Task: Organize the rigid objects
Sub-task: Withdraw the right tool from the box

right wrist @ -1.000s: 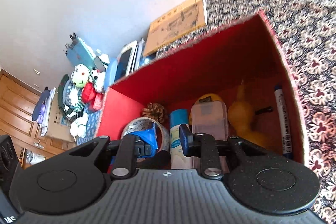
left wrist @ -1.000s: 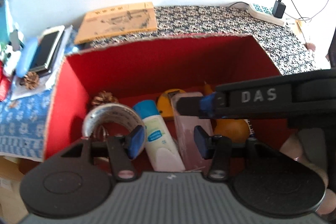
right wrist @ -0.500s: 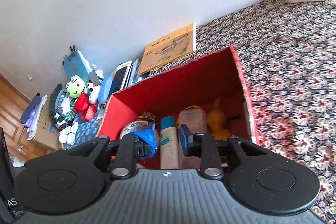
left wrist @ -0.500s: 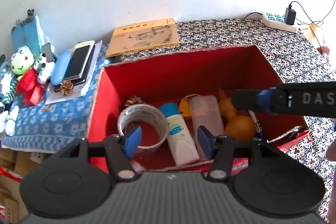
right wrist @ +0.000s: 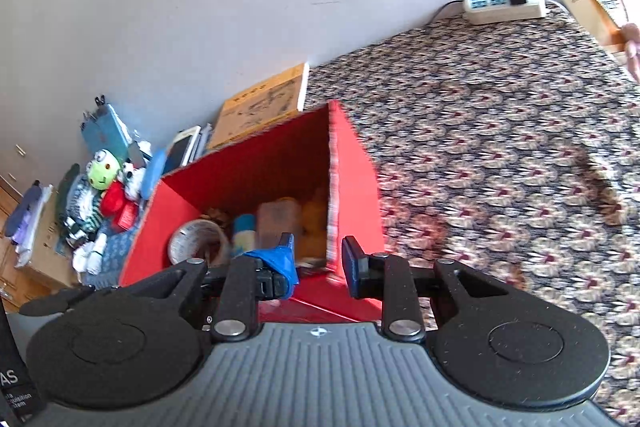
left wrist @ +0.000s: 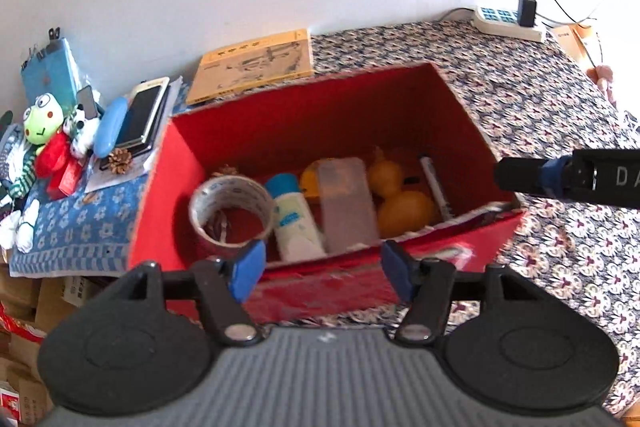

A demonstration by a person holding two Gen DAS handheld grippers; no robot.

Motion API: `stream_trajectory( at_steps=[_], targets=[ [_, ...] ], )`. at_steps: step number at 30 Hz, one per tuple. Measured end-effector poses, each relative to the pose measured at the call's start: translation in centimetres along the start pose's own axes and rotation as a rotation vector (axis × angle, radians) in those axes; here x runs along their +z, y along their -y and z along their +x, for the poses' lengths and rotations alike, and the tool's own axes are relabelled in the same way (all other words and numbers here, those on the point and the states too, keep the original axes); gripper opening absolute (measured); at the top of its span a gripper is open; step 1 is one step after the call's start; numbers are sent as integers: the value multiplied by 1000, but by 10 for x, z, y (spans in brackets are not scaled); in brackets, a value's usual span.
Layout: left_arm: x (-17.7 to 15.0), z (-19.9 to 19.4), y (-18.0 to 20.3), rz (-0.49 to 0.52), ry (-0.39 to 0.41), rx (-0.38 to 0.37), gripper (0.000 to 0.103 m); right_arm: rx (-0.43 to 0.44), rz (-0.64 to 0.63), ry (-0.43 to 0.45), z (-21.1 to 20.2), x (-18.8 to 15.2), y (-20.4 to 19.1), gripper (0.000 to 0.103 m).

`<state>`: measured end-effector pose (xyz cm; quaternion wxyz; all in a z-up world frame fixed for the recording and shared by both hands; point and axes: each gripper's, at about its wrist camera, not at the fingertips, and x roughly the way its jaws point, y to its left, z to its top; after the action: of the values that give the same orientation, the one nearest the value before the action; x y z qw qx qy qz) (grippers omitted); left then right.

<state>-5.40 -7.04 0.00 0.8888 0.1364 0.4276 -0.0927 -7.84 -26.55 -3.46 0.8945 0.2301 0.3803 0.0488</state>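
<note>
A red open box [left wrist: 280, 119] [right wrist: 356, 187] stands on the patterned cloth. Inside lie a tape roll [left wrist: 230, 211], a white bottle with a blue cap [left wrist: 294, 219], a clear rectangular case [left wrist: 348, 203], a yellow gourd [left wrist: 396, 195], a marker [left wrist: 434, 187] and a pine cone [left wrist: 226, 171]. My left gripper [left wrist: 322, 269] is open and empty, in front of the box's near wall. My right gripper [right wrist: 318, 261] is open and empty, at the box's near right corner; it shows at the right of the left wrist view [left wrist: 560, 179].
A yellow booklet [left wrist: 256, 65] lies behind the box. Phones [left wrist: 144, 115], a blue case [left wrist: 110, 131], a pine cone [left wrist: 120, 161] and plush toys [left wrist: 44, 135] sit left on a blue cloth. A power strip [right wrist: 504, 5] lies far right by the wall.
Both grippers have pulled back and up out of the box, and the right one has swung to the right. Both stay open and empty. The box contents have not moved.
</note>
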Motion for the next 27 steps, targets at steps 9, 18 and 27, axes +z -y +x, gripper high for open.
stream_trajectory(
  at_steps=[9,18,27],
  targets=[
    [-13,-5,71,33,-40,-27,66,-96,-15,-20,-35,-14,51,8],
    [-30,-7,128,50,-91,-49,66,-140,1,-60,-58,-33,88,8],
    [-42,-11,154,37,-121,-43,66,-157,-45,-85,-69,-41,95,9]
  ],
)
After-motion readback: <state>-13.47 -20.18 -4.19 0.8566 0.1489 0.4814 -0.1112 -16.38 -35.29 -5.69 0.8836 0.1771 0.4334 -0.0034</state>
